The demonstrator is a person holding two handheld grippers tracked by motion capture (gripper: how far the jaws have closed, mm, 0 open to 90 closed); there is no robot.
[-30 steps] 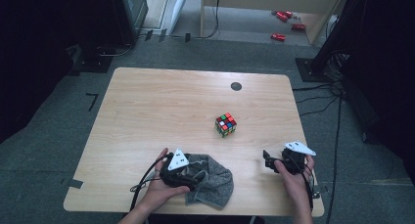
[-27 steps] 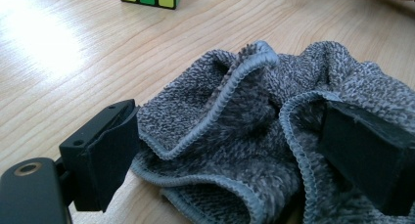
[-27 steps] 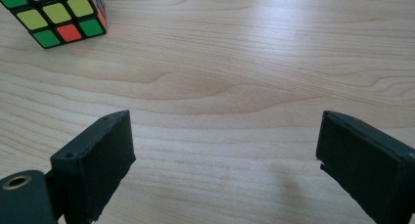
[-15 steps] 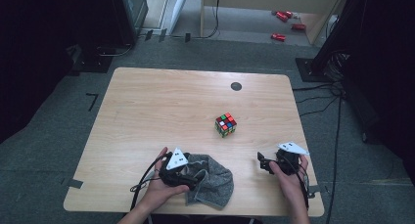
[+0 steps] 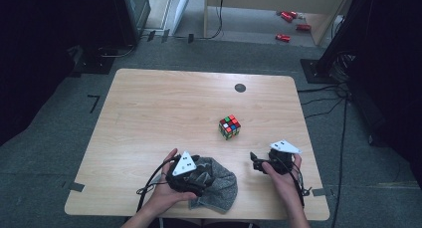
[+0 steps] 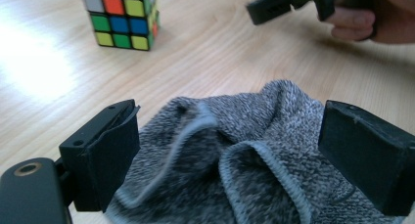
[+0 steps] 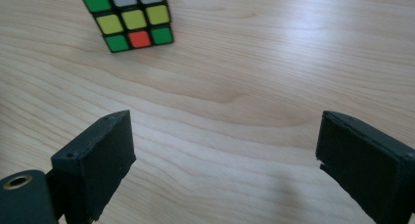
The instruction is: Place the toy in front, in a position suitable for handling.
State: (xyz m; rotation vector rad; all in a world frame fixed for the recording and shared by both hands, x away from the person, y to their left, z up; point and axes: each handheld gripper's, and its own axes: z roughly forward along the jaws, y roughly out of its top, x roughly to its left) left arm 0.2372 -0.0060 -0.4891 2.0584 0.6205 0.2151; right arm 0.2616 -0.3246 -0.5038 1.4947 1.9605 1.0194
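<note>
A crumpled grey knitted cloth [image 5: 216, 183] [image 6: 244, 165] lies near the table's front edge. My left gripper [image 5: 196, 175] [image 6: 240, 155] hovers over it with its jaws wide open on either side of the folds. A scrambled colour cube [image 5: 229, 126] [image 6: 121, 16] [image 7: 128, 16] stands on the wooden table [image 5: 159, 113] right of centre. My right gripper [image 5: 256, 163] [image 7: 225, 165] is open low over bare wood at the front right, pointing left toward the cloth, with the cube beyond it. The right gripper [image 6: 293, 4] also appears at the top of the left gripper view.
A small dark round spot [image 5: 240, 87] marks the table near its far edge. Cables trail from both grippers over the front edge. Beyond the table are dark equipment, floor cables and red objects [image 5: 288, 19] on the floor.
My right gripper has slid left along the front of the table, closer to the cloth. The left gripper and the cube have stayed in place.
</note>
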